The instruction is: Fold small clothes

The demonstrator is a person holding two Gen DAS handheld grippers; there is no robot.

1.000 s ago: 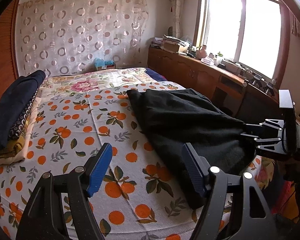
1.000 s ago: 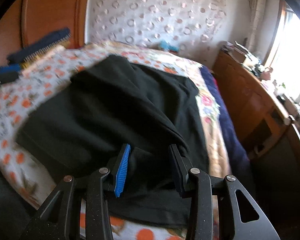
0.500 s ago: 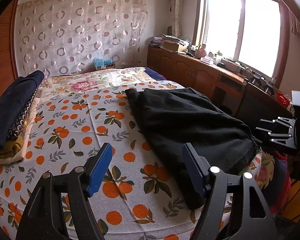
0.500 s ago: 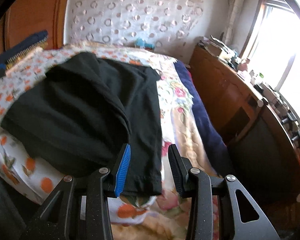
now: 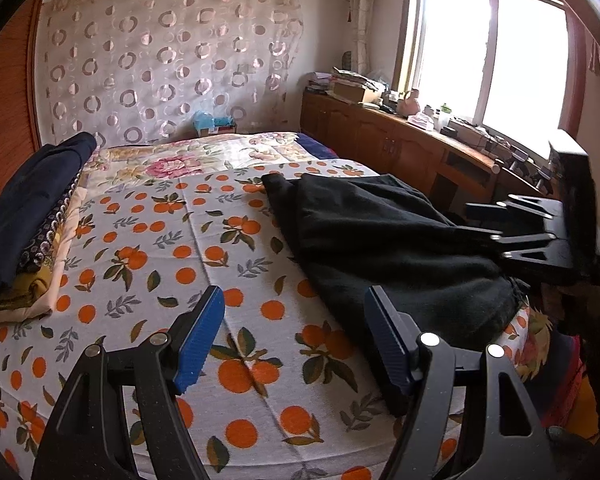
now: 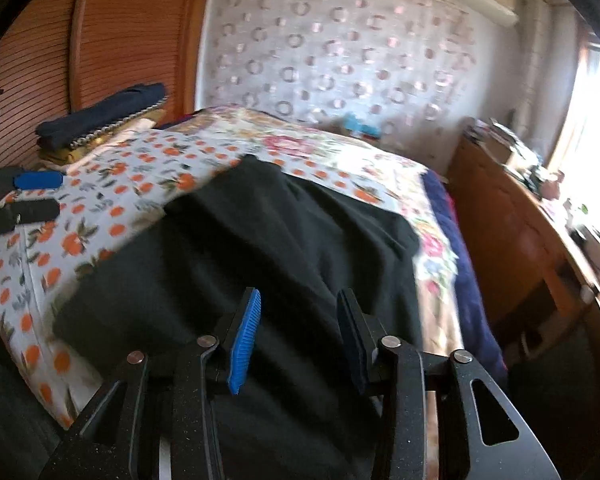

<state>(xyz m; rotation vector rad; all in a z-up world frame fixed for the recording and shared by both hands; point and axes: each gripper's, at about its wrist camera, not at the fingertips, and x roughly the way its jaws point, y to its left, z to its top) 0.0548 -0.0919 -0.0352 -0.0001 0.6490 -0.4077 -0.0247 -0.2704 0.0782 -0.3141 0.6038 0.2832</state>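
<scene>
A black garment lies spread on the right part of the bed, over the orange-print sheet. It also shows in the right wrist view, loosely wrinkled. My left gripper is open and empty, above the sheet just left of the garment's near edge. My right gripper is open and empty, low over the garment's near end. The right gripper's body shows in the left wrist view at the garment's right side. The left gripper's fingertips show at the far left of the right wrist view.
A stack of folded dark clothes lies at the bed's left side by a wooden headboard. A wooden cabinet with clutter runs along the right under the window. A patterned curtain hangs behind the bed.
My right gripper has swung back left from the bed's right edge and now sits over the garment. My left gripper has stayed almost still. The garment lies much as before.
</scene>
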